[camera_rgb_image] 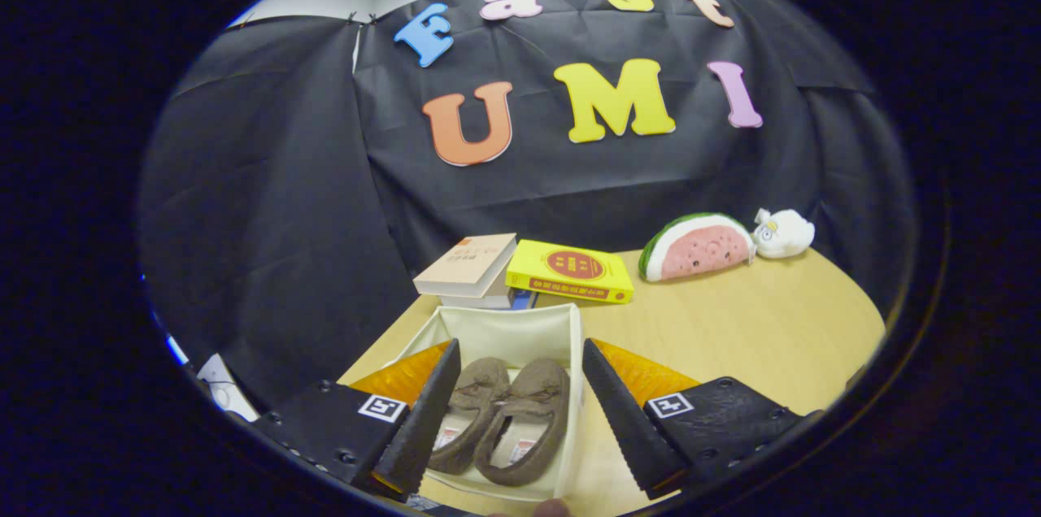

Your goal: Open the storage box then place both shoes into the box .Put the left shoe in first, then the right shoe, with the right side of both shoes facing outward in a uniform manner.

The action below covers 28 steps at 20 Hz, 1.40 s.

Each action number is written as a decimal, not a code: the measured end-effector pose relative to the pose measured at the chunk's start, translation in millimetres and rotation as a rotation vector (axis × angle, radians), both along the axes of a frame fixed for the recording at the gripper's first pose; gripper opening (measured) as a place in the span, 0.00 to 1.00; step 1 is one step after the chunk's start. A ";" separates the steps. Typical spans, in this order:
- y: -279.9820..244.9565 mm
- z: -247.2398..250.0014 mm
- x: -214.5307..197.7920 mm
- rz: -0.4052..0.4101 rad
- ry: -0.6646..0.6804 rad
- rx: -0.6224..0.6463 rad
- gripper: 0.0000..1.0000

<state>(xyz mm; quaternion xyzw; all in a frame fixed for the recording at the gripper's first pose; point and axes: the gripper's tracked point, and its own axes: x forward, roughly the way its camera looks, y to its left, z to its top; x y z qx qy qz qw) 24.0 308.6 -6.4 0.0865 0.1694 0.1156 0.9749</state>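
While tongs point(520, 411) gape empty, two fuzzy brown shoes point(508, 423), square fabric box point(520, 330).

Two shoes point(504, 419) side by side in box point(512, 330) on table point(732, 330), between spread fingers of gripper point(516, 419). Books point(520, 269) behind box; plush toys point(724, 245) further right.

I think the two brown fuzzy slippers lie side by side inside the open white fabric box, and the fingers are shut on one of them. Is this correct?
Not quite. The gripper view shows the fingers open, gripping nothing. The two brown fuzzy slippers do lie side by side inside the open white fabric box.
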 end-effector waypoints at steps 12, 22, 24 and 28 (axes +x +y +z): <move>-148.7 34.3 -55.9 -0.144 -0.254 -0.148 0.96; -168.8 9.2 -83.4 -0.164 -0.273 -0.155 0.96; -161.9 -3.7 -82.3 -0.157 -0.241 -0.136 0.96; -162.8 -23.1 -71.0 -0.169 -0.213 -0.134 0.95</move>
